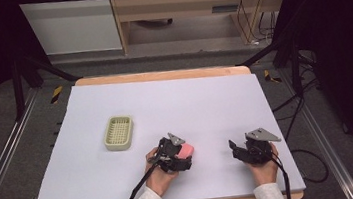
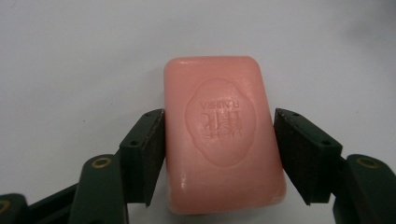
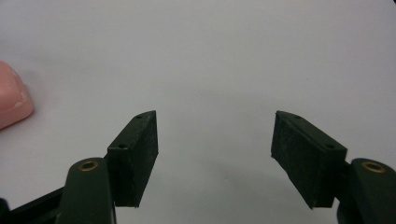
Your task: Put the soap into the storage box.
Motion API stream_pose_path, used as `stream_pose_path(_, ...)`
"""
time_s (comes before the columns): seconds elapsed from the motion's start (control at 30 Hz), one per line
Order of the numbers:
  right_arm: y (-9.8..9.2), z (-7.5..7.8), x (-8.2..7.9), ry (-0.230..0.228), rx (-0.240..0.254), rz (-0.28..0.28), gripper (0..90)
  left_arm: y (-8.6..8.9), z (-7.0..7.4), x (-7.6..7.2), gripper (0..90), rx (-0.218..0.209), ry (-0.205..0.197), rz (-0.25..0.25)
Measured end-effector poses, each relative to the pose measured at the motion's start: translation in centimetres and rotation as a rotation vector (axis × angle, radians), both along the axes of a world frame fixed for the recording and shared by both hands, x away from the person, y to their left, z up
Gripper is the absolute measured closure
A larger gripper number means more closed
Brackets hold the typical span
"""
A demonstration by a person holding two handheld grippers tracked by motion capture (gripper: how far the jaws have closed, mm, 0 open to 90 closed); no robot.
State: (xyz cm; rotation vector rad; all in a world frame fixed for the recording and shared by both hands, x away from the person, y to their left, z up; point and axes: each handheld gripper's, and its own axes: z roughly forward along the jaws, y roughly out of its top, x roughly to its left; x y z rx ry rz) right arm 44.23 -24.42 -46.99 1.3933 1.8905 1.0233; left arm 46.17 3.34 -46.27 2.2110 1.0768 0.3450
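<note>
A pink bar of soap (image 1: 186,150) with a stamped oval emblem lies on the white table cover near the front, a little left of centre. In the left gripper view the soap (image 2: 219,135) sits lengthwise between the two black jaws, and both pads press on its long sides. My left gripper (image 1: 184,157) is shut on it, low on the table. My right gripper (image 1: 236,149) rests to the right of the soap, apart from it. In the right gripper view its jaws (image 3: 215,140) stand apart with nothing between them, and a corner of the soap (image 3: 11,100) shows at the left edge.
A pale green slotted soap dish (image 1: 119,147) stands on the white cover (image 1: 189,98) to the left of the soap, farther back. The wooden table edge (image 1: 161,75) frames the cover. Cables trail from both grippers toward the person's sleeves at the front.
</note>
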Motion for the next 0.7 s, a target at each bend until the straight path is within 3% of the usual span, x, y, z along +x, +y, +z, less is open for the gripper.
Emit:
stream_pose_path(0.2,0.0,0.0,0.0,0.003,0.002,0.001,31.8,-0.5,0.2,0.7,30.0,0.013,0.016,-0.022)
stream_pose_path(0.43,-0.1,0.0,0.0,0.008,0.005,0.005,32.6,-1.1,-0.3,1.2,32.0,0.086,0.033,-0.037)
stream_pose_path(0.7,0.0,0.0,0.0,0.015,0.009,0.010,33.4,-1.0,-0.4,1.6,33.1,0.070,0.056,-0.037)
